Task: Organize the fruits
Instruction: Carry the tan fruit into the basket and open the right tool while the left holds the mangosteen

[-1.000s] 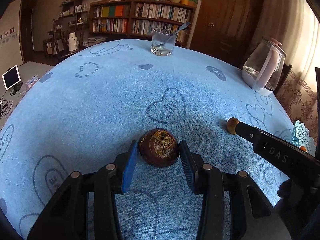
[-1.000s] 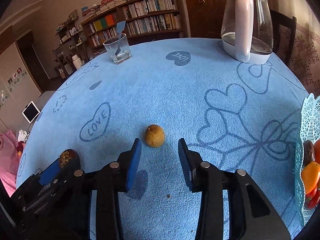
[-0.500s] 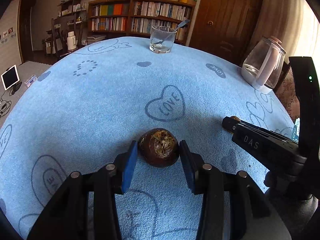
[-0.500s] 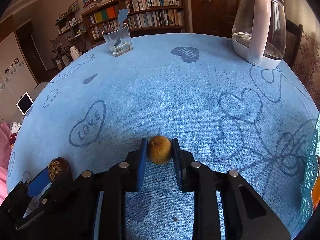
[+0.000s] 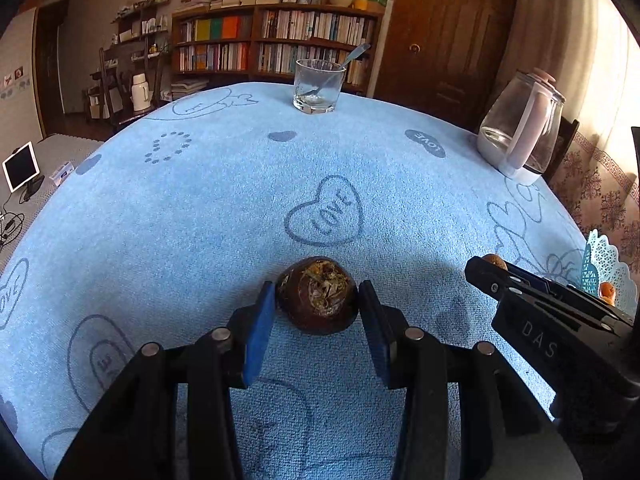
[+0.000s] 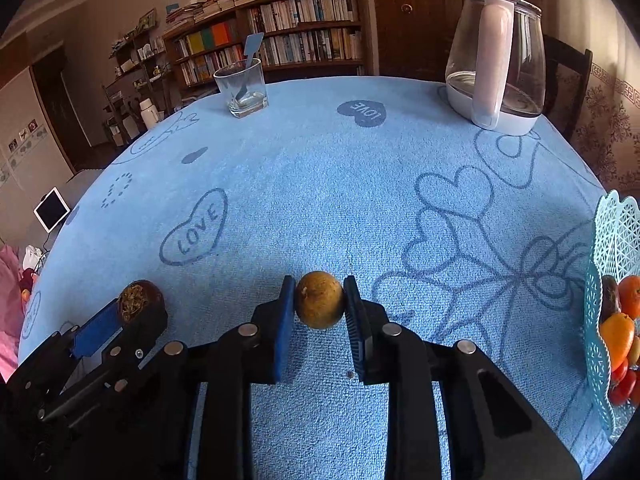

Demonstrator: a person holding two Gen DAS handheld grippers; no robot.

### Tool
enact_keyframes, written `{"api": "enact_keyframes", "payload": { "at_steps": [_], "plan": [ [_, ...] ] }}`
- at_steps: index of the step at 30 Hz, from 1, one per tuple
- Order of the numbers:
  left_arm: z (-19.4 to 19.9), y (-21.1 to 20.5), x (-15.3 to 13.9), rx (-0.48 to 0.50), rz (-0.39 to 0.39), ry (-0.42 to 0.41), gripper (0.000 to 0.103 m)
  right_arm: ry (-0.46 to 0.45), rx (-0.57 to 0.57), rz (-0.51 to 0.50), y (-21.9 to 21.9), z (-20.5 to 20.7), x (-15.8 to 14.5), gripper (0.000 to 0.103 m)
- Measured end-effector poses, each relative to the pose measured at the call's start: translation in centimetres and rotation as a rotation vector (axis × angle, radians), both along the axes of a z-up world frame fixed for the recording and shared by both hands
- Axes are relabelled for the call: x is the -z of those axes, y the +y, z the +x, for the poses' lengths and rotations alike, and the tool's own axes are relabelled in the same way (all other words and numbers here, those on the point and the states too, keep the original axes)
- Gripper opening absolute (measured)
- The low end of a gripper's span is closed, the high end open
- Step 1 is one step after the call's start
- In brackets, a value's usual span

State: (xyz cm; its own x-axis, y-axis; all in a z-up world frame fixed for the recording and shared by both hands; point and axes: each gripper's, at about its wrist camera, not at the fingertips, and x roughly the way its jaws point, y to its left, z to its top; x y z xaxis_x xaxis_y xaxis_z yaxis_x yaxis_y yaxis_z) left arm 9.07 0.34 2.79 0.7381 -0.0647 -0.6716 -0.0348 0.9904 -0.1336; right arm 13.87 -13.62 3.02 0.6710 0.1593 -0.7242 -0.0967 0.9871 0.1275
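My left gripper point(image 5: 318, 308) is shut on a dark brown round fruit point(image 5: 318, 296) with a dried yellowish top, at the near part of the blue cloth. My right gripper point(image 6: 319, 304) is shut on a small yellow-brown round fruit point(image 6: 319, 299). The right gripper also shows at the right of the left wrist view point(image 5: 480, 270), and the left gripper with the brown fruit point(image 6: 138, 300) at the lower left of the right wrist view. A turquoise lattice fruit basket point(image 6: 616, 240) at the right edge holds several orange and red fruits point(image 6: 618, 334).
A round table carries a blue cloth point(image 5: 200, 200) with heart prints. A glass with a spoon point(image 5: 318, 86) stands at the far edge. A clear kettle with a pink handle point(image 6: 496, 56) stands at the far right. Bookshelves and a door are behind.
The right gripper closed on the yellow-brown fruit, which first lay ahead of its open jaws. The left gripper's jaws closed in against the brown fruit.
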Motion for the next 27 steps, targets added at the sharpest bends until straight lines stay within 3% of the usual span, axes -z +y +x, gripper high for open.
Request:
{"api": "enact_keyframes", "payload": {
  "at_steps": [27],
  "plan": [
    [-1.4,-1.6,-0.7,0.077,0.005,-0.027,0.043,-0.002,0.086,0.054,-2.7,-6.4,-0.4,0.025]
  ]
}}
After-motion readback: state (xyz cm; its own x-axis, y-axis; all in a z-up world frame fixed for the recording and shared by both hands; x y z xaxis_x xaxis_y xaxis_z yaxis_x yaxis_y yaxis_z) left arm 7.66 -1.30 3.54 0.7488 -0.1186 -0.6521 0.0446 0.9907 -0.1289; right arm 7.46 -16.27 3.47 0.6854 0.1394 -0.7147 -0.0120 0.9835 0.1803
